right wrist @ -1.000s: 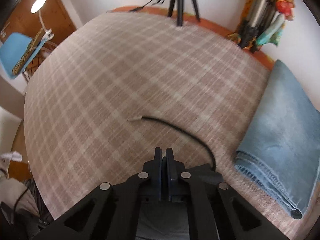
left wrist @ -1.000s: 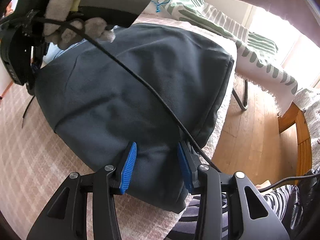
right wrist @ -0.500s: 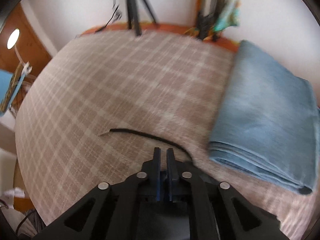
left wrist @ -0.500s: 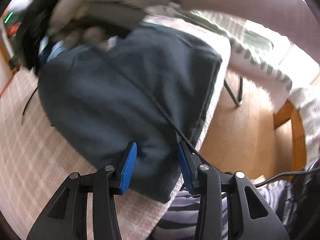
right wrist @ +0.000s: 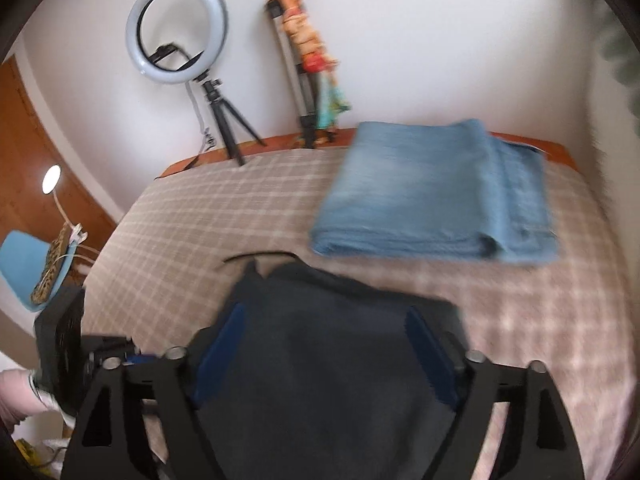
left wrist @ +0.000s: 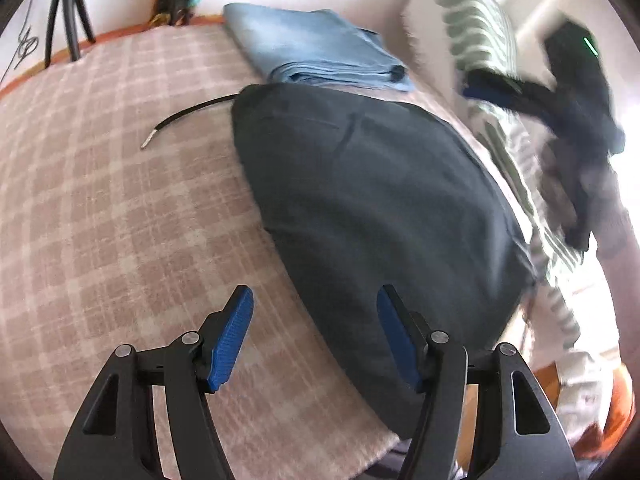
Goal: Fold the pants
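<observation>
1. We see the dark pants (left wrist: 372, 208) lying folded into a flat bundle on the plaid-covered bed (left wrist: 100, 208), near its edge.
2. Our left gripper (left wrist: 316, 336) hangs above the near edge of the pants with its blue pads (left wrist: 232, 334) spread wide and nothing between them; one pad sits over the plaid cover, the other over the dark cloth.
3. Our right gripper (right wrist: 324, 356) hovers over the same pants (right wrist: 320, 380), its tongs also wide apart and gripping nothing, though that view is blurred.
4. A folded pile of light blue jeans (left wrist: 320, 52) rests just beyond the dark pants, towards the wall.
5. A short black cord (left wrist: 188, 114) lies on the cover beside the far corner of the pants.
6. In the right wrist view we see a ring light (right wrist: 178, 28) on a tripod standing against the white wall.
</observation>
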